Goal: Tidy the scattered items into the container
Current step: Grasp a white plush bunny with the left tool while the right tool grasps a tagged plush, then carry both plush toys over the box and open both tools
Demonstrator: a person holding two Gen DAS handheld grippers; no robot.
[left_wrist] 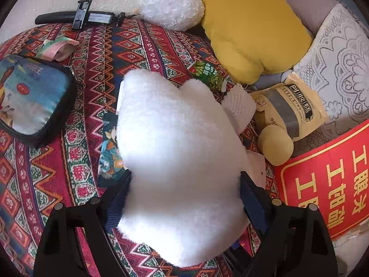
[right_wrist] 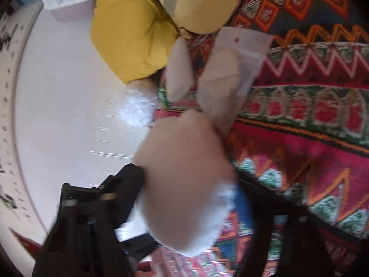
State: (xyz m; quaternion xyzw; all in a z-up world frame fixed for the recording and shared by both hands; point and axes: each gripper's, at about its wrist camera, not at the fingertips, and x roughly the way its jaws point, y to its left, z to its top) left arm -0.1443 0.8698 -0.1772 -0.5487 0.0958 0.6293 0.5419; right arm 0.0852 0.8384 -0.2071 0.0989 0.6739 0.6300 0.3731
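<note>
A large fluffy white plush toy (left_wrist: 180, 157) fills the middle of the left wrist view, and my left gripper (left_wrist: 185, 184) is shut on its body above the patterned red bedspread (left_wrist: 46, 173). In the blurred right wrist view my right gripper (right_wrist: 191, 184) is shut on another part of the same plush toy (right_wrist: 184, 173), whose ears (right_wrist: 219, 80) point away from me. Scattered items lie around: a green snack packet (left_wrist: 207, 73), a beige snack bag (left_wrist: 293, 108), a cartoon card (left_wrist: 110, 150) and a blue zip pouch (left_wrist: 32, 97).
A yellow cushion (left_wrist: 253, 27), a white fluffy cushion (left_wrist: 170, 4) and a lace-covered cushion (left_wrist: 341, 64) line the back. A black phone holder (left_wrist: 80, 16) and folded pastel cloth (left_wrist: 60, 46) lie far left. A red box with gold lettering (left_wrist: 327, 180) sits right.
</note>
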